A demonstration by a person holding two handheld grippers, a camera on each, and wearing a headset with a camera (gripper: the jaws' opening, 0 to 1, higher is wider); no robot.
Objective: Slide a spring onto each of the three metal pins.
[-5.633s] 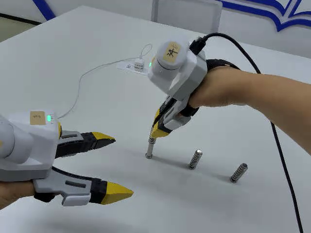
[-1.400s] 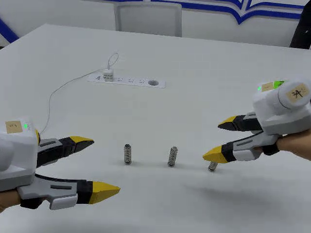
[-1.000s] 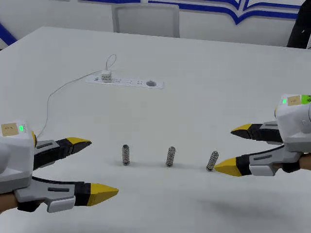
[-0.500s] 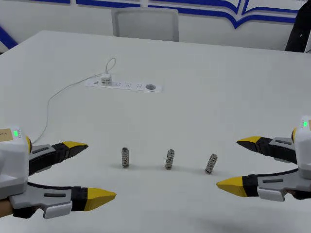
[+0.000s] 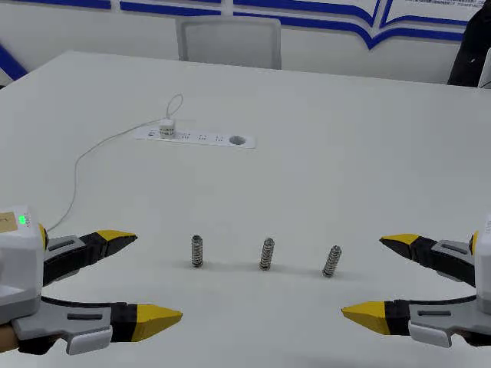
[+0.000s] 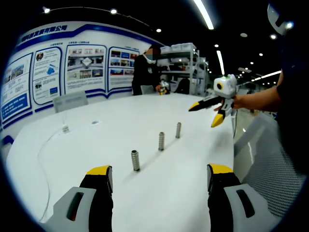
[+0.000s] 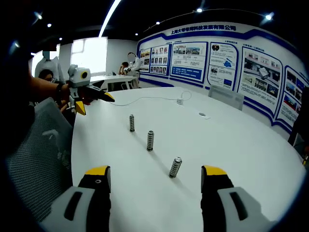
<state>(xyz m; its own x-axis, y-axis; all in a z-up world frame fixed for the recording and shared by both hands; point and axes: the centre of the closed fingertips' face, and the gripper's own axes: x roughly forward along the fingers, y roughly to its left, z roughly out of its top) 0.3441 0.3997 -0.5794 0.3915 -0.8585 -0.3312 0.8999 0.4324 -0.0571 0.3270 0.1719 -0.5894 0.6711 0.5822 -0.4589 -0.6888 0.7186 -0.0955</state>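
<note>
The middle pin [image 5: 267, 254], a short upright metal post sheathed in a coiled grey spring, stands on the wide white desk [image 5: 322, 176]; the left pin [image 5: 197, 251] and the right pin [image 5: 332, 261], dressed the same way, flank it in one straight row. The left claw [image 5: 149, 276], black with yellow tips, hangs to the left of the middle pin and nearer the person, spread wide and holding nothing; the right claw [image 5: 368, 276] mirrors it on the other side, equally spread and empty. A flat white power strip [image 5: 196, 137] lies well beyond the middle pin, off to the left. From where I stand no pin looks bare and I see no loose spring, so the job looks finished. Should a coil need seating, the push would run straight down the pin's upright axis; each claw is nearer the outer pin on its own side, and the middle pin sits about evenly between them.
</note>
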